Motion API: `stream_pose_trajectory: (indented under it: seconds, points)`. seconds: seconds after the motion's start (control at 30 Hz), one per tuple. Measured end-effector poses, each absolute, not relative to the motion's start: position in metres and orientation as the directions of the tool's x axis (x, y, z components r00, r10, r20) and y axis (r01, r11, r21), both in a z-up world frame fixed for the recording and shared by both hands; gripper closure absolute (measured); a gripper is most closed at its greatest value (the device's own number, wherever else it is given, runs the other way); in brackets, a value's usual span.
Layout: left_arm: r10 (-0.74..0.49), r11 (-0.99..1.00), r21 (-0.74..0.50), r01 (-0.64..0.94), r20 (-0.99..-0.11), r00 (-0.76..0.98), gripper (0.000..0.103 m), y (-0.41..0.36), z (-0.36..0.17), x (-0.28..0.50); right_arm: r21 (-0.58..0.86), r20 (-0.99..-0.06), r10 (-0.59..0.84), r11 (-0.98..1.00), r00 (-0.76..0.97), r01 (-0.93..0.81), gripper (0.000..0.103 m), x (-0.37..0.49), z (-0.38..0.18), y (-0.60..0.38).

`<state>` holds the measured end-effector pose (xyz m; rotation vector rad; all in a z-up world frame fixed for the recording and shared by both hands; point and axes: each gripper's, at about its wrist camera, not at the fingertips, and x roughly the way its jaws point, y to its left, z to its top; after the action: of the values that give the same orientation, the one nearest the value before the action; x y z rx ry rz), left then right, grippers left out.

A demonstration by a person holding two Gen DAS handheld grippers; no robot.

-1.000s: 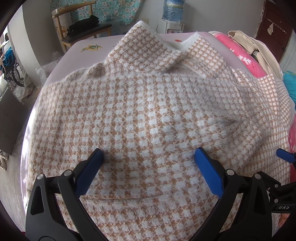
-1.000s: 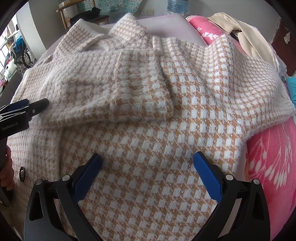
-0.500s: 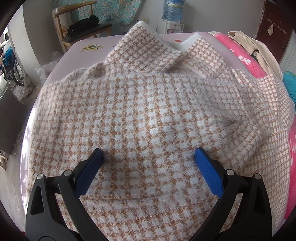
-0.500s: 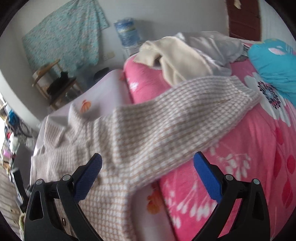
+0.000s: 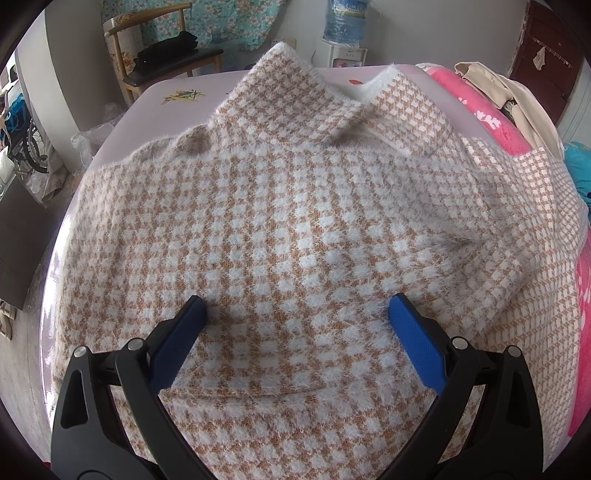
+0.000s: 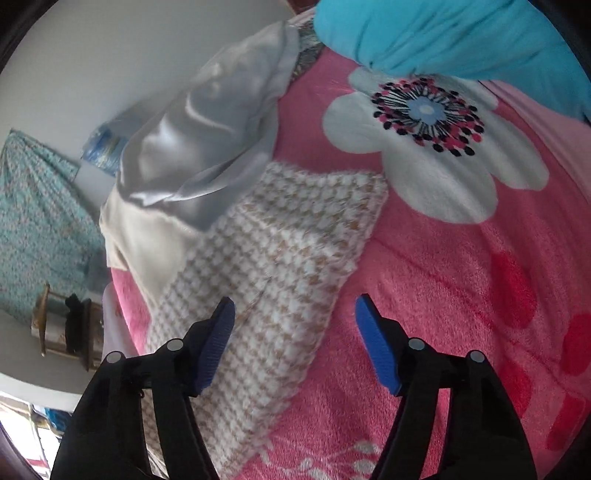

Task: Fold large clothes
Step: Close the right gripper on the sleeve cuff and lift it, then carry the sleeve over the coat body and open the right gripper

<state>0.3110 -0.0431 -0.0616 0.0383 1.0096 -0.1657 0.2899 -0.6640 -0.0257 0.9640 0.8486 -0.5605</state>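
Right wrist: right gripper (image 6: 295, 317) rolled, closing over sleeve (image 6: 288, 236).

Fuzzy tan-and-white checked sweater (image 5: 295, 229) spread flat on bed.

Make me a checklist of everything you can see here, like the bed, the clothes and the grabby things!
Surface: pale bed sheet, pink flowered blanket beside it.
Job's things: checked fuzzy sweater spread flat; its sleeve lies on the blanket.
Clutter: grey and cream clothes, blue pillow.
Grippers: left tool open over the sweater; right tool has just been closing, sleeve edge between its jaws, not pinched.
Cables: nothing seen.
Surroundings: wooden chair, water bottle.
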Motion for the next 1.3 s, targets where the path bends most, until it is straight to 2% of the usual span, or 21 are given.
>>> stream_pose_trajectory:
  seconds: [0.2,0.43,0.63,0.83,1.03,1.3]
  points:
    - [-0.121,0.987,-0.045,0.156,-0.845,0.520,0.007,-0.043,-0.062,0.311,0.490,-0.818,-0.059,0.449,0.572,0.747,0.057,0.300,-0.038,-0.675]
    - [-0.121,0.987,-0.045,0.157,-0.845,0.521,0.007,-0.043,-0.062,0.311,0.446,-0.817,-0.119,0.489,0.564,0.750,0.089,0.298,-0.035,-0.674]
    - [-0.122,0.987,-0.045,0.157,-0.845,0.520,0.007,-0.043,-0.062,0.311,0.402,-0.765,-0.212,0.581,0.608,0.708,0.091,0.290,0.007,-0.650]
    - [-0.130,0.984,-0.048,0.169,-0.844,0.520,0.007,-0.042,-0.062,0.312,0.348,-0.673,-0.265,0.709,0.690,0.613,0.092,0.277,0.070,-0.608]
    - [-0.183,0.982,-0.127,0.138,-0.809,0.558,0.007,-0.028,-0.046,0.306,0.298,-0.584,-0.258,0.814,0.769,0.499,0.092,0.275,0.126,-0.557]
    - [-0.115,0.993,-0.069,0.098,-0.778,0.618,0.008,-0.001,-0.023,0.290,0.255,-0.512,-0.194,0.896,0.837,0.363,0.092,0.279,0.168,-0.490]
